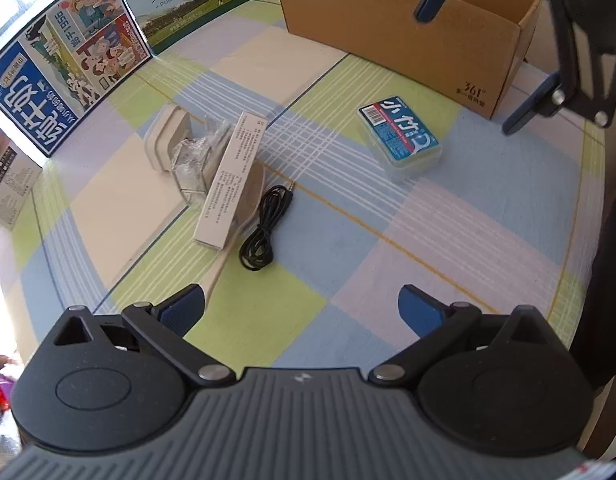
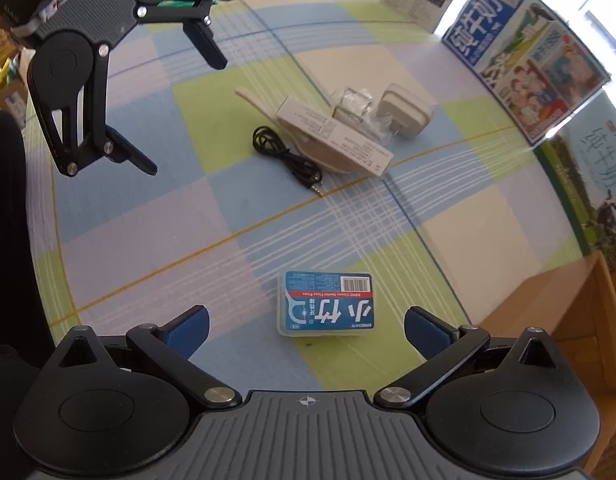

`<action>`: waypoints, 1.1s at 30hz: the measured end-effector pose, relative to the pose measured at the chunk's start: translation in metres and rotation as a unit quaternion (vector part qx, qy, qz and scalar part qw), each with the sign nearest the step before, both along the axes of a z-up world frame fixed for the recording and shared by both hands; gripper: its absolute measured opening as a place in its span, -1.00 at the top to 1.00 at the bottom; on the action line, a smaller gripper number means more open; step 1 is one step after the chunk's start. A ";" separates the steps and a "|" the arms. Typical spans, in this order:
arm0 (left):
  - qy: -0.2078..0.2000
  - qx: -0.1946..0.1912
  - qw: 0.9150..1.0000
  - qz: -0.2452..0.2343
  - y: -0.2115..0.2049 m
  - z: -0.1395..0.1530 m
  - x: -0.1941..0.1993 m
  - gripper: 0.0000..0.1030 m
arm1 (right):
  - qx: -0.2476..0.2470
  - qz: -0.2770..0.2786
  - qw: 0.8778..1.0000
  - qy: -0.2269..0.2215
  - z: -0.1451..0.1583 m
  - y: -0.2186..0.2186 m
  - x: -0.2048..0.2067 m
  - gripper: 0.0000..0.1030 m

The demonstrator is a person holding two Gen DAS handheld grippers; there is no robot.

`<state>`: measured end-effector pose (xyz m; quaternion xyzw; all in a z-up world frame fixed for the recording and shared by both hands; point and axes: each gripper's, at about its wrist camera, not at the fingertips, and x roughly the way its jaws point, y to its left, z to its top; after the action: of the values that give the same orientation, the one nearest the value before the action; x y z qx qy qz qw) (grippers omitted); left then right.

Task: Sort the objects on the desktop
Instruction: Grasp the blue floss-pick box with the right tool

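Right wrist view shows the right gripper (image 2: 305,330) spread wide, empty, floss pick box (image 2: 327,304) between its fingers, awaiting descent and closing; left gripper (image 1: 301,312) likewise released

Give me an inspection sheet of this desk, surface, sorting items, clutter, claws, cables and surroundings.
Surface: checked tablecloth, flat.
Job's things: blue floss-pick box lying alone; long white carton resting on a beige scoop-shaped item; white plug adapter; cardboard box, open-topped, at the table edge.
Clutter: crumpled clear wrapper between carton and adapter.
Claws: left claw open, empty; right claw open, empty, floss-pick box ahead of it.
Cables: black audio cable, loosely coiled beside the carton.
Surroundings: milk cartons standing along the table edge.
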<state>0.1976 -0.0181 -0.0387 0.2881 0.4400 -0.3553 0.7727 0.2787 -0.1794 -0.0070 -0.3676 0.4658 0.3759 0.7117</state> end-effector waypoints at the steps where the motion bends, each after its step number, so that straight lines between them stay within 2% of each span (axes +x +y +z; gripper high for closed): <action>1: 0.002 -0.006 1.000 0.001 0.001 -0.001 0.002 -0.97 | -0.002 0.006 1.000 0.005 -0.003 0.002 0.003 -0.96; 8: 0.003 -0.020 1.000 0.001 0.002 -0.013 0.017 -0.97 | -0.010 0.027 0.999 0.031 -0.026 0.010 0.025 -0.96; 12: 0.009 -0.030 0.999 -0.015 0.000 -0.021 0.025 -0.97 | -0.020 0.031 0.998 0.046 -0.040 0.013 0.036 -0.96; 19: 0.014 -0.023 0.999 -0.040 -0.014 -0.037 0.027 -0.97 | -0.039 0.006 0.996 0.076 -0.065 0.014 0.053 -0.96; 26: 0.026 -0.017 0.998 -0.052 -0.022 -0.050 0.035 -0.96 | -0.047 -0.012 0.994 0.094 -0.076 0.015 0.064 -0.96; 29: 0.029 -0.017 0.999 -0.043 -0.023 -0.052 0.041 -0.88 | -0.053 -0.009 0.994 0.093 -0.076 0.016 0.066 -0.95; 30: 0.031 -0.016 0.999 -0.042 -0.023 -0.053 0.043 -0.80 | -0.054 -0.007 0.994 0.092 -0.076 0.017 0.066 -0.94; 33: 0.035 -0.012 0.999 -0.037 -0.024 -0.056 0.050 -0.71 | -0.052 -0.007 0.994 0.092 -0.075 0.020 0.069 -0.80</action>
<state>0.2471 -0.0417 -0.0946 0.2816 0.4518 -0.3988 0.7467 0.3472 -0.1597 -0.0820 -0.3651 0.5509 0.3783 0.6481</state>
